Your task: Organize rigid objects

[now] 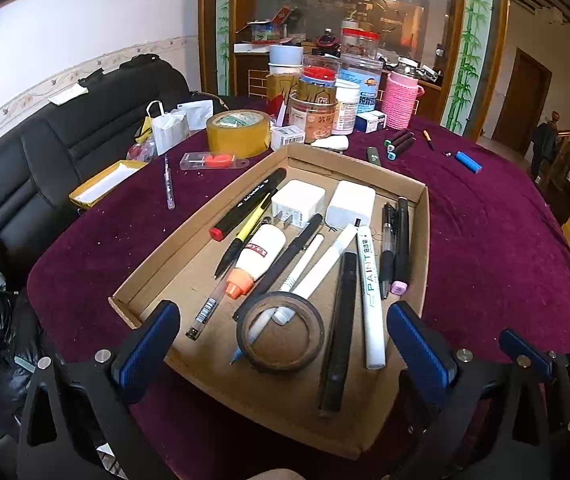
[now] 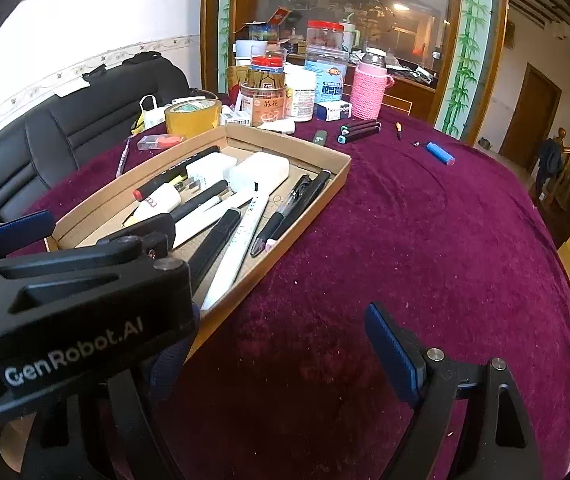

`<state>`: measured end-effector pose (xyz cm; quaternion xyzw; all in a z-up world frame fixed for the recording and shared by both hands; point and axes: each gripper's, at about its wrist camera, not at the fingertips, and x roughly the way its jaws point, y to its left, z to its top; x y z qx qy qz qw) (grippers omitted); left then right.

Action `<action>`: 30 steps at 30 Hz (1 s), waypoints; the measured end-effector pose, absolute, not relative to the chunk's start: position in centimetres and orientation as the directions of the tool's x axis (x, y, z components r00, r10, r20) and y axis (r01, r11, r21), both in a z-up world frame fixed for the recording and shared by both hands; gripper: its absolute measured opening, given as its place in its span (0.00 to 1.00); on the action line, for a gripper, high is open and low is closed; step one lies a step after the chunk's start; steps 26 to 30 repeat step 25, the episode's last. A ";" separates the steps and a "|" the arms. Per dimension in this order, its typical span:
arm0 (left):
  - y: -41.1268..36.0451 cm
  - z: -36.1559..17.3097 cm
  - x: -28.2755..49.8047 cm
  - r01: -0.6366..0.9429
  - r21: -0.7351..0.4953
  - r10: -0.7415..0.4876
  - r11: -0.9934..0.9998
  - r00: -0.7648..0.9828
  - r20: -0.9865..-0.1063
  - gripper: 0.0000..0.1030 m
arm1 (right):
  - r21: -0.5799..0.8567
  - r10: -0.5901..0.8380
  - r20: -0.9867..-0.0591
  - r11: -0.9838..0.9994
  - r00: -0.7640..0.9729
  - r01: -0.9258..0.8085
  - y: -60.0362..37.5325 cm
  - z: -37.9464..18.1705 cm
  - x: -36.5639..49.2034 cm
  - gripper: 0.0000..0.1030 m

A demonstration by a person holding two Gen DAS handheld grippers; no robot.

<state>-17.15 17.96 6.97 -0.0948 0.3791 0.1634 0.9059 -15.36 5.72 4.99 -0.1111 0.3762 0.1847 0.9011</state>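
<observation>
While both grippers hang over the near edge of the desk [image 1: 485, 240], neither one holds anything. In the left wrist view the left gripper [image 1: 281, 340] fills the bottom of the frame, its blue pads spread wide on either side of the near part of a shallow cardboard tray [image 1: 421, 248], touching none of its contents. The right gripper [image 2: 277, 344] stands open too in the right wrist view, low in the frame over bare purple cloth just right of the tray, with the left gripper's black body crossing the lower left corner.

Inside the tray, nearest the camera, lies a dark tape ring [image 1: 280, 331] over a white pen. To its right lie a long black bar [image 1: 339, 332] and a white paint marker [image 1: 371, 296], then two dark pens along the right wall. A small white glue bottle [image 1: 255, 258] with an orange cap sits centre left, beside a yellow-and-black pen and a black marker with a red end. Two white chargers [image 1: 351, 204] rest toward the tray's far end.

Beyond the tray, in the upper middle of the frame, a brown packing tape roll [image 1: 238, 133] stands on the cloth near jars and a pink knitted bottle cover [image 1: 400, 98]. Toward the upper right lie several dark markers [image 1: 399, 143] and a blue lighter [image 1: 468, 161], well apart from the tray.
</observation>
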 end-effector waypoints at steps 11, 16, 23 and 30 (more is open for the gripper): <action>18.7 6.8 -16.4 -0.397 -0.043 0.245 0.917 0.644 -0.725 1.00 | -0.057 0.257 -0.719 0.904 0.646 -0.423 5.9 5.0 -15.0 0.85; 18.3 7.0 -16.2 -0.396 -0.029 0.256 0.918 0.646 -0.719 1.00 | -0.048 0.267 -0.713 0.904 0.648 -0.425 5.4 5.2 -14.9 0.86; 17.0 7.7 -16.2 -0.406 0.020 0.303 0.914 0.647 -0.699 1.00 | -0.030 0.282 -0.701 0.906 0.656 -0.422 4.2 5.5 -14.9 0.85; 16.3 8.0 -16.1 -0.397 0.025 0.301 0.918 0.653 -0.695 1.00 | -0.020 0.284 -0.696 0.910 0.660 -0.413 3.5 5.7 -14.7 0.85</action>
